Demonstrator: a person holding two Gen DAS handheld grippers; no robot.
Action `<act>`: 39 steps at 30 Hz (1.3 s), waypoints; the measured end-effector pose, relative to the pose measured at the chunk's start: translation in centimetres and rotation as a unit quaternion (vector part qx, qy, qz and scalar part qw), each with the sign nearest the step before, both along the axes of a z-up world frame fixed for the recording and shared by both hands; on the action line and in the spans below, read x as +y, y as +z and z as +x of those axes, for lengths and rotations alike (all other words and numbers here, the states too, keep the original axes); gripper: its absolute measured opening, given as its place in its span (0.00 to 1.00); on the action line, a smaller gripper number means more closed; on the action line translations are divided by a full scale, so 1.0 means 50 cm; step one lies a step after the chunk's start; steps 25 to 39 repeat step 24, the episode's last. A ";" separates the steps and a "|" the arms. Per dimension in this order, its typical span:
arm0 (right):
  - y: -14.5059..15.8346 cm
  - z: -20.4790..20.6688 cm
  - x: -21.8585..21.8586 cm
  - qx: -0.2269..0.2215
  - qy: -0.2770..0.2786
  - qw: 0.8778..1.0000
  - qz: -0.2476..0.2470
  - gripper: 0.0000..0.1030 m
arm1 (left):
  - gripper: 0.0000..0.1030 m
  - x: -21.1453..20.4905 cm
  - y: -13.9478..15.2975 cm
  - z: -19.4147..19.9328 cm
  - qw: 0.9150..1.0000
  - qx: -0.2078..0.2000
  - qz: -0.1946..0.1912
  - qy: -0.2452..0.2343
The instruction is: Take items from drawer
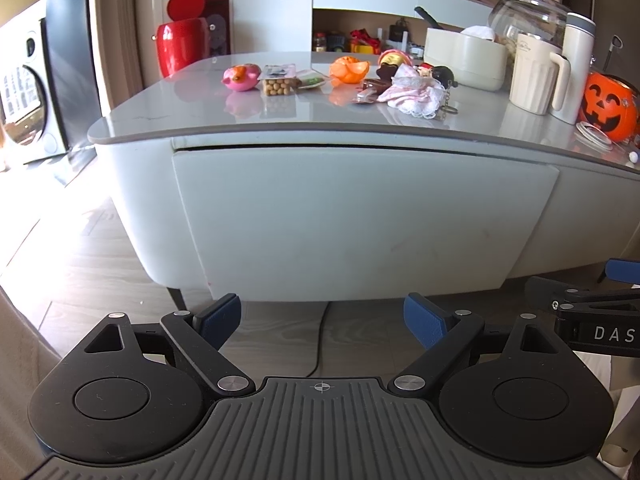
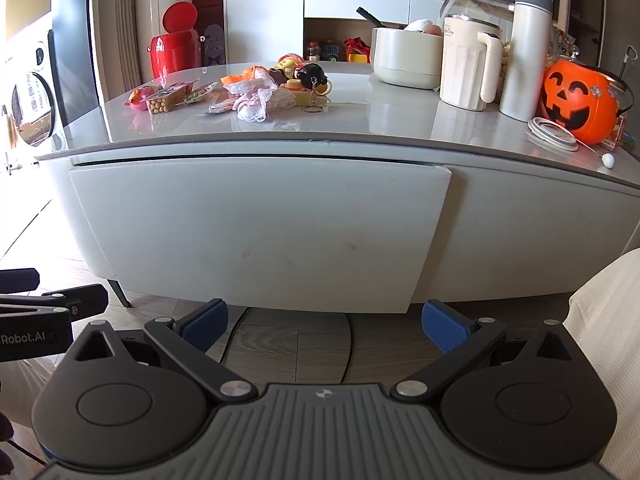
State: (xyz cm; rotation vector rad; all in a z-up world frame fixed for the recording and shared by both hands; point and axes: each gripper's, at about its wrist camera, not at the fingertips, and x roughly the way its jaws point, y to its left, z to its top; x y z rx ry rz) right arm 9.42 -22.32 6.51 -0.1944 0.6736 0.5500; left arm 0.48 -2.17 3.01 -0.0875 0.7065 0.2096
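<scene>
Facing both cameras, the white cabinet (image 2: 520,216) carries a grey glossy top and one broad drawer front (image 2: 256,232), which sits flush and closed; nothing of its contents is visible. On the top, right side: an orange pumpkin bucket (image 2: 576,104), a tall white flask (image 2: 528,52), a cream jug (image 2: 468,68) and a cream pot (image 2: 404,56). On the top, left of centre: a cluster of small items including a pink toy (image 1: 240,78), a packet of round yellow snacks (image 1: 280,84), an orange piece (image 1: 348,70) and a pink frilled cloth (image 1: 412,94). Low before the drawer front, left gripper (image 1: 322,320) released, blue pads wide apart, holding nothing. Right gripper (image 2: 324,326) likewise spread and unloaded, clear of the drawer.
</scene>
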 end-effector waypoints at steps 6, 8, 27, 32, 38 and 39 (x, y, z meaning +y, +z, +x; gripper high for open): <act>0.008 0.012 -0.010 0.013 -0.004 1.000 0.017 1.00 | 0.84 -0.008 0.009 0.003 1.000 -0.008 -0.020 -0.018; 0.019 0.020 -0.024 0.024 -0.012 0.999 0.037 1.00 | 0.64 -0.001 0.022 0.003 0.998 -0.027 -0.056 -0.032; 0.173 0.055 -0.107 -0.033 0.003 0.996 0.086 1.00 | 0.16 -0.023 0.068 0.216 0.999 -0.035 -0.018 -0.025; 0.173 0.055 -0.107 -0.033 0.003 0.996 0.086 1.00 | 0.16 -0.023 0.068 0.216 0.999 -0.035 -0.018 -0.025; 0.173 0.055 -0.107 -0.033 0.003 0.996 0.086 1.00 | 0.16 -0.023 0.068 0.216 0.999 -0.035 -0.018 -0.025; 0.173 0.055 -0.107 -0.033 0.003 0.996 0.086 1.00 | 0.16 -0.023 0.068 0.216 0.999 -0.035 -0.018 -0.025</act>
